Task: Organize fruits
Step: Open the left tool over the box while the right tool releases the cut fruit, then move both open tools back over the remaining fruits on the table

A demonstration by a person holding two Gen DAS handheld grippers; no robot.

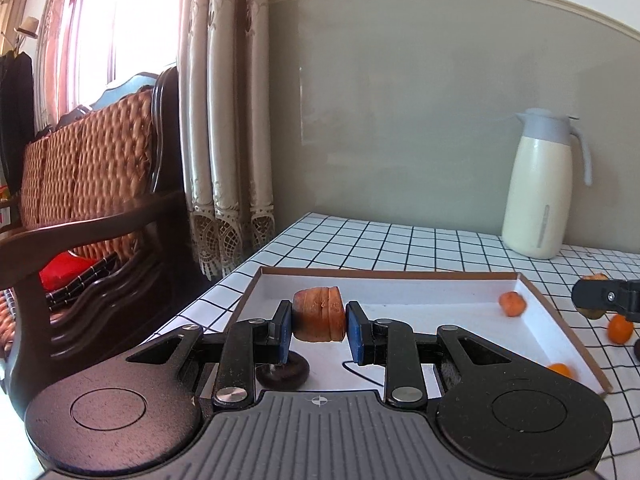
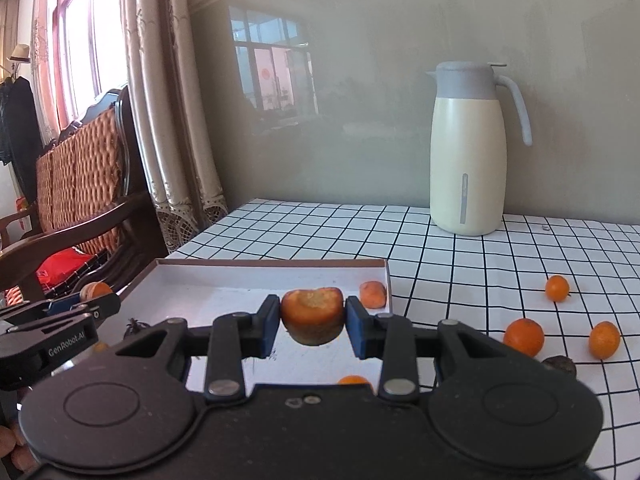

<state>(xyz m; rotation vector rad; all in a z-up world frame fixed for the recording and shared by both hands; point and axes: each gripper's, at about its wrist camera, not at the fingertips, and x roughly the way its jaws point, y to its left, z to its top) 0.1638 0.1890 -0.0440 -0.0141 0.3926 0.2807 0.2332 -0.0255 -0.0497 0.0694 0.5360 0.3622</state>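
Left wrist view, grip: the left gripper [image 1: 319,330] is holding a ridged brownish-orange fruit [image 1: 319,314] at lower centre, jaws closed to the fruit's width, pads pressing its two flat ends, above the tray [image 1: 560,320].
Right wrist view, grip: the right gripper [image 2: 312,326] is clamping an orange-brown fruit with a pitted top [image 2: 313,315] at centre frame, jaws narrowed onto its sides, over the tray's near right part.
Handling: both fruits are looking small, light and soft-skinned; I judge a gentle squeeze across the widest part is suiting them, since hard pressure could be bruising them.
Round ones: the loose oranges are looking smooth and likely to roll; gripping across the middle seems safest.
Count in tray: a dark round fruit [image 1: 283,372] below the left pads, one orange fruit at the near right edge [image 1: 560,370], one dull orange fruit in the far right corner [image 1: 512,304].
Count on cloth: three oranges [image 2: 524,337] at right, plus one dark fruit [image 2: 560,365].
Far: one cream jug [image 2: 468,152] is standing upper right.
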